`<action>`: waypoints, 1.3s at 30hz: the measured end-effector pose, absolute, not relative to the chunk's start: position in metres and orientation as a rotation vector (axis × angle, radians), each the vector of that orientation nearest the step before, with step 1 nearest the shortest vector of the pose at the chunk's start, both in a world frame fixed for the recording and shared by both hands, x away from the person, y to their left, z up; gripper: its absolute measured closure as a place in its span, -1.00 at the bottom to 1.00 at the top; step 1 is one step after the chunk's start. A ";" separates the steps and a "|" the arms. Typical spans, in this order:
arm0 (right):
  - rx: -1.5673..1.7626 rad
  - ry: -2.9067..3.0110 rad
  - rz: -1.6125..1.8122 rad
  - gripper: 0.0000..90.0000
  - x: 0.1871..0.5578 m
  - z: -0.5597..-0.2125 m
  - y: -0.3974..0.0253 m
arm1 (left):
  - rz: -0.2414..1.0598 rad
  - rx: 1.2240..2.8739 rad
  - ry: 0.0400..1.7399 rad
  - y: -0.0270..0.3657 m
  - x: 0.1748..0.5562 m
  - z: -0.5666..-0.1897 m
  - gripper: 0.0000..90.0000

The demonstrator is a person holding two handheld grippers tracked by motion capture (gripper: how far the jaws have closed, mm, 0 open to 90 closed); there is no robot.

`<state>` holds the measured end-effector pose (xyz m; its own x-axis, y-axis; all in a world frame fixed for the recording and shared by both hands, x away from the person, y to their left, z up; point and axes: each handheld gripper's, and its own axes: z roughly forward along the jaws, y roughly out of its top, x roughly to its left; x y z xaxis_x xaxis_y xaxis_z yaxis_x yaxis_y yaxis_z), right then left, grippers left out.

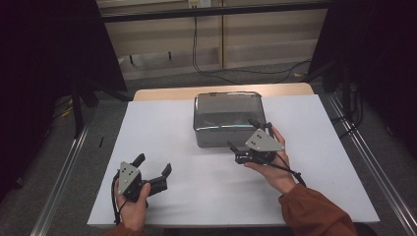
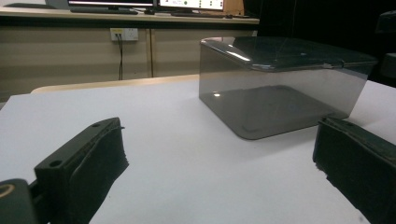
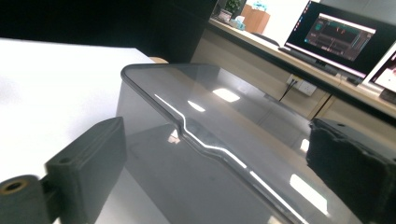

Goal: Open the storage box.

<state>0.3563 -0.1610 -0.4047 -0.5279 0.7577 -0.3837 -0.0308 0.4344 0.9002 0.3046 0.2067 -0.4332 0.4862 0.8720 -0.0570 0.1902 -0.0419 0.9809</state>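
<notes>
A smoke-grey see-through box (image 1: 226, 118) with its lid on stands at the middle back of the white tabletop (image 1: 162, 123). My right gripper (image 1: 242, 133) is open at the box's front right corner, one jaw in front of the wall and one over the lid edge. In the right gripper view the lid (image 3: 210, 140) lies close between the spread jaws, and the right gripper (image 3: 215, 163) holds nothing. My left gripper (image 1: 154, 164) is open near the front left of the table, well short of the box. From the left gripper (image 2: 219, 158) the box (image 2: 280, 88) stands ahead and to the right.
A wooden table edge (image 1: 162, 92) shows behind the white top. Metal rails (image 1: 64, 172) run along both sides on the floor, and cables (image 1: 216, 73) lie beyond the table. A desk with monitors (image 3: 343, 37) stands far off.
</notes>
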 end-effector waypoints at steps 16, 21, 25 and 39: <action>0.288 1.812 0.860 -0.60 0.361 -0.405 -0.142 | 0.710 1.556 0.970 0.206 0.308 -0.434 -0.95; 0.207 1.793 0.763 -0.49 0.359 -0.410 -0.138 | 0.717 1.563 0.966 0.206 0.307 -0.434 -0.95; 0.127 1.773 0.671 -0.40 0.359 -0.413 -0.135 | 0.719 1.569 0.963 0.207 0.308 -0.434 -0.95; -0.038 1.770 0.473 0.01 0.360 -0.425 -0.126 | 0.735 1.567 0.968 0.206 0.310 -0.433 -0.95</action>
